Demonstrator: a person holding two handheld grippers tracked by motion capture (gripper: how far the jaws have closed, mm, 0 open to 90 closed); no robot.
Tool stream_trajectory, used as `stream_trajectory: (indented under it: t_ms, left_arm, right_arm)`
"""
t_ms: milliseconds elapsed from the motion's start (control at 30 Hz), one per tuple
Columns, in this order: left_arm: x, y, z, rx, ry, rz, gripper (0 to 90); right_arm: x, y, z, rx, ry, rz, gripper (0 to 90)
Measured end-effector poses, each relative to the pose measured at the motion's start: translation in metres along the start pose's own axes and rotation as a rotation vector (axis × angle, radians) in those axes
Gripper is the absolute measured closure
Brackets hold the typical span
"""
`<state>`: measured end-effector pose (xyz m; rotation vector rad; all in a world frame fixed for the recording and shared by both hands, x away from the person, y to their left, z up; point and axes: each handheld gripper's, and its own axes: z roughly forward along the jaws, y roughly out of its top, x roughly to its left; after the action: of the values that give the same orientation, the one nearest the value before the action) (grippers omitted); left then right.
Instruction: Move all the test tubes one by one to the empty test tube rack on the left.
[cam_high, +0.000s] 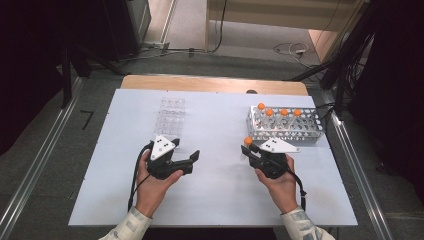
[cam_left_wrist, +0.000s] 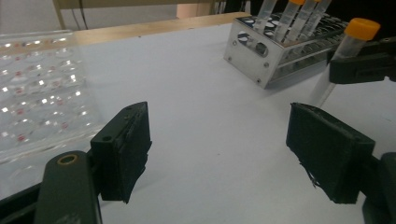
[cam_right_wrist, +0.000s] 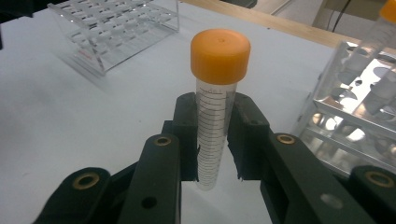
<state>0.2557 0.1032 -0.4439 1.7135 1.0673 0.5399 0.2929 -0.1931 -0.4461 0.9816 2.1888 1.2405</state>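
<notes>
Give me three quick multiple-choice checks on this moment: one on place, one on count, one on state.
1. Where is the clear plastic rack?
A. Ahead of the left tongs
B. On the metal rack
C. By the table's right edge

2. How many orange-capped tubes stand in the metal rack?
A. Two
B. Four
C. Six

3. The right tongs are:
A. Open, holding nothing
B. Shut on the tube
C. Gripping the metal rack

Key: 1 A, the high view shows it just beyond them. 2 B, four caps show there. 3 B, both pads press the tube.
</notes>
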Motion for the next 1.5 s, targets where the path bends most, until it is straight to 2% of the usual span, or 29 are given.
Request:
stream_trajectory:
  t_ms: [400, 633, 833, 900, 1000, 1200, 1233, 1500]
  left_arm:
    - [-0.018, 0.018, 0.016, -0.022, -0.032, 0.029, 27.2]
    - [-0.023, 0.022, 0.026, -0.024, -0.057, 0.036, 28.0]
    - [-0.026, 0.023, 0.032, -0.016, -0.078, 0.037, 31.7]
    - [-0.027, 0.022, 0.035, -0.01, -0.102, 0.033, 34.4]
    - [-0.027, 0.022, 0.036, -0.011, -0.105, 0.033, 35.2]
    - [-0.025, 0.022, 0.037, -0.008, -0.1, 0.048, 45.5]
    - [-0.024, 0.022, 0.037, -0.008, -0.104, 0.048, 50.2]
    - [-0.026, 0.021, 0.04, -0.004, -0.112, 0.059, 57.3]
  right_arm:
    - [0.024, 0.011, 0.016, -0.002, 0.048, -0.058, 71.9]
    - [0.037, 0.016, 0.029, 0.015, 0.07, -0.093, 71.9]
    - [0.041, 0.018, 0.036, 0.022, 0.08, -0.101, 71.9]
    - [0.046, 0.02, 0.039, 0.021, 0.09, -0.1, 71.9]
    - [0.049, 0.021, 0.041, 0.025, 0.093, -0.105, 71.9]
    - [0.053, 0.022, 0.045, 0.024, 0.106, -0.106, 71.9]
    - [0.054, 0.023, 0.045, 0.023, 0.111, -0.108, 71.9]
    - [0.056, 0.024, 0.047, 0.021, 0.116, -0.106, 71.9]
